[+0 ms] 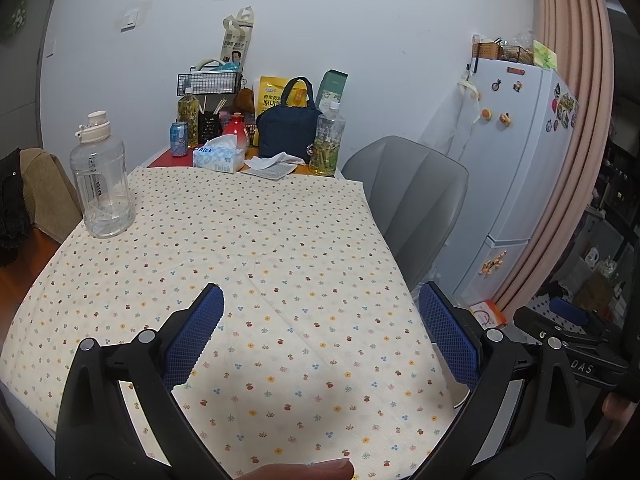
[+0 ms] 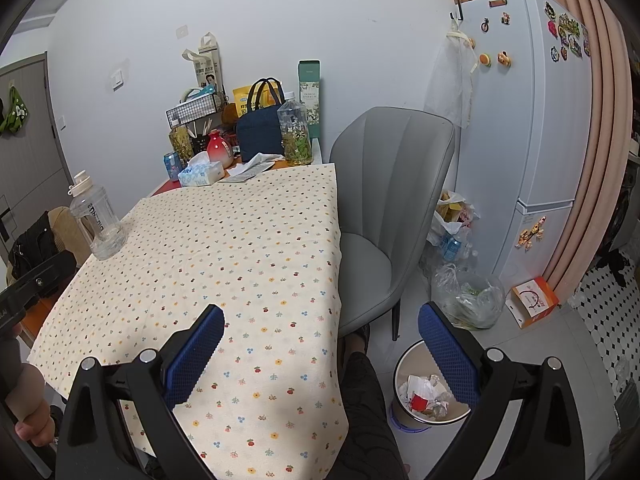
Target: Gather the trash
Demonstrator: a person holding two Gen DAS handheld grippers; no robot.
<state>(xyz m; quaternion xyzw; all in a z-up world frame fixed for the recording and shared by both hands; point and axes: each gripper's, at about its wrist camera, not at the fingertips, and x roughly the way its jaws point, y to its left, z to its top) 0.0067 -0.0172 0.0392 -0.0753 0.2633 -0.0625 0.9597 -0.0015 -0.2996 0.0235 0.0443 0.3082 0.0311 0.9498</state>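
Note:
My left gripper hangs open over the near part of the table's floral cloth, nothing between its blue pads. My right gripper is open too, above the table's near right corner. Below its right finger, a white trash bin on the floor holds crumpled paper, wrappers and a red scrap. At the table's far end lie a crumpled white tissue and a flat printed paper, beside a blue drink can. A clear empty water jug stands at the left edge.
A grey chair sits at the table's right side. Clear bags of rubbish and an orange box lie by the white fridge. A tissue box, tea bottles and a navy bag crowd the far end. A person's leg is below.

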